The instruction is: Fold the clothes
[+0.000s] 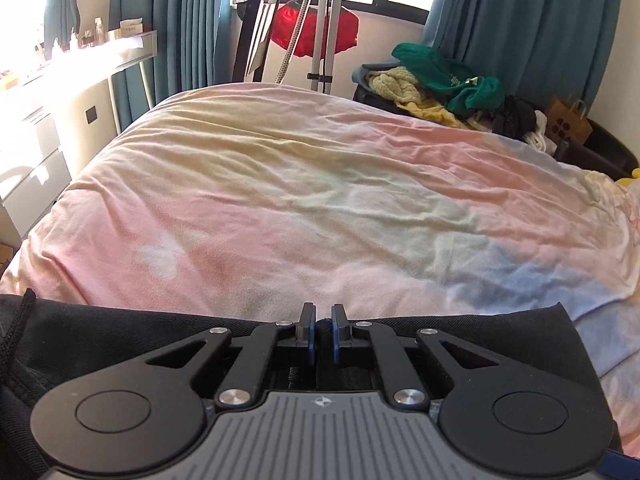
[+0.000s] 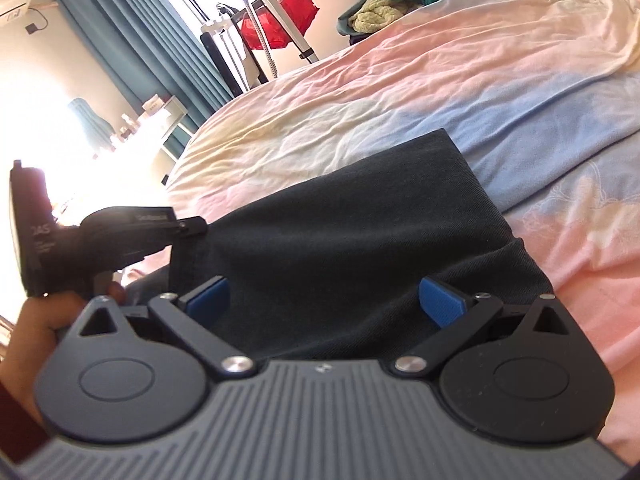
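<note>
lying flat at the near edge of the bed (image 1: pixel 320 184), the dark garment (image 2: pixel 344 240) is the task's thing; it looks like woven cotton, soft and limp, light enough to lift by one edge, with some grip to its surface, so it should drape and not slide. the left gripper (image 1: pixel 323 330) has its jaws pressed nearly together, and in the right wrist view its tip meets the garment's left edge, so it appears to pinch a thin fold of cloth there, though the contact itself is small and partly hidden. the right gripper (image 2: pixel 327 300) stands over the garment's near end with its jaws spread wide, the blue pads apart and holding nothing. best hold, by my judgement, is at corners and hems, where the cloth is doubled and firmer. a dark drawcord (image 1: pixel 16 332) lies at the garment's left side and could snag. beyond the garment the bed is open across its pastel cover, giving ample room to spread and fold; the pile of clothes (image 1: pixel 436 80) sits past the bed's far right corner, well apart.
</note>
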{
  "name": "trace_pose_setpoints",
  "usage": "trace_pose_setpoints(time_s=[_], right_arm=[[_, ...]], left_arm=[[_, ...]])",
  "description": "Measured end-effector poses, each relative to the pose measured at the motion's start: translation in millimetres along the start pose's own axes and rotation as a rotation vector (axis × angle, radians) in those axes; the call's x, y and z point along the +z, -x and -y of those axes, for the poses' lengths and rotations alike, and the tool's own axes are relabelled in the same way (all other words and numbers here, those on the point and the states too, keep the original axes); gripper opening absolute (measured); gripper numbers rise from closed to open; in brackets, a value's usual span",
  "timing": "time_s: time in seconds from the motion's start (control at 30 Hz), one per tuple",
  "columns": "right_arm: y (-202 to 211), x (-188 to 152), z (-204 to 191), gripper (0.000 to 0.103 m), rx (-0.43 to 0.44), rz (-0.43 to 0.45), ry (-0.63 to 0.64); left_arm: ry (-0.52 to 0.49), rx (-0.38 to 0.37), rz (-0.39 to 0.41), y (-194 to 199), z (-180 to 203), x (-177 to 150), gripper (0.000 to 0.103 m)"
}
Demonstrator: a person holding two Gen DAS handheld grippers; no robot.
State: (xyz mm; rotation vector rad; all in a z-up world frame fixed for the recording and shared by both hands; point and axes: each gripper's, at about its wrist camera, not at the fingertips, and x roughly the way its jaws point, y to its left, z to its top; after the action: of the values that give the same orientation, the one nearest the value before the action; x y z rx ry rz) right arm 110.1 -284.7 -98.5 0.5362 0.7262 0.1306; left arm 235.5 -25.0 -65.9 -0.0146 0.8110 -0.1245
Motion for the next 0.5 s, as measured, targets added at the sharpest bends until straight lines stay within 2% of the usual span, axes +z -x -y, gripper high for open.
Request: trace_pose_setpoints(time_s=[0.07,0.13,0.2,0.23,0.3,0.33,0.37,0.43,0.5], right_arm=[[-11.0,-6.9,-4.3,0.103,-0.002,-0.032,0.047],[-22.2,-14.0,-8.6,0.103,-0.004,-0.065,0.093],[-29.3,-18.0,-14.7,0.103,-0.038,-0.08,0.148],[-32.7,-20.0,-17.7,0.103,-0.056,-0.086,0.176],[-36.0,-22.7,-22.1,0.103,-0.08,-0.093,0.21],[-35.6,-23.4,-23.2,0.103,-0.085,-0.092,0.216],[-35.2,-24.1,-24.3,0.103,-0.09,-0.092,0.221],[-32.2,-25.0,-23.6,0.103,-0.089,-0.094,0.226],[-28.4,-25.4,-23.5,0.103,-0.084,-0.096,0.224]], left_arm=[[0.008,-0.005,-0.023,-12.5,-2.0,-5.2,0.01],[0.035,-0.033,-0.015,-5.9,-10.3,-5.5,0.012],[0.061,-0.064,-0.006,3.3,-19.6,-5.1,0.021],[0.066,-0.075,-0.001,11.7,-24.7,-4.0,0.029],[0.078,-0.086,0.014,37.7,-38.7,-2.6,0.032],[0.085,-0.094,0.023,52.0,-47.3,-3.3,0.038],[0.093,-0.102,0.031,66.3,-55.9,-4.0,0.049],[0.122,-0.111,0.034,97.5,-77.3,-11.3,0.059],[0.16,-0.117,0.034,127.4,-101.3,-25.5,0.062]])
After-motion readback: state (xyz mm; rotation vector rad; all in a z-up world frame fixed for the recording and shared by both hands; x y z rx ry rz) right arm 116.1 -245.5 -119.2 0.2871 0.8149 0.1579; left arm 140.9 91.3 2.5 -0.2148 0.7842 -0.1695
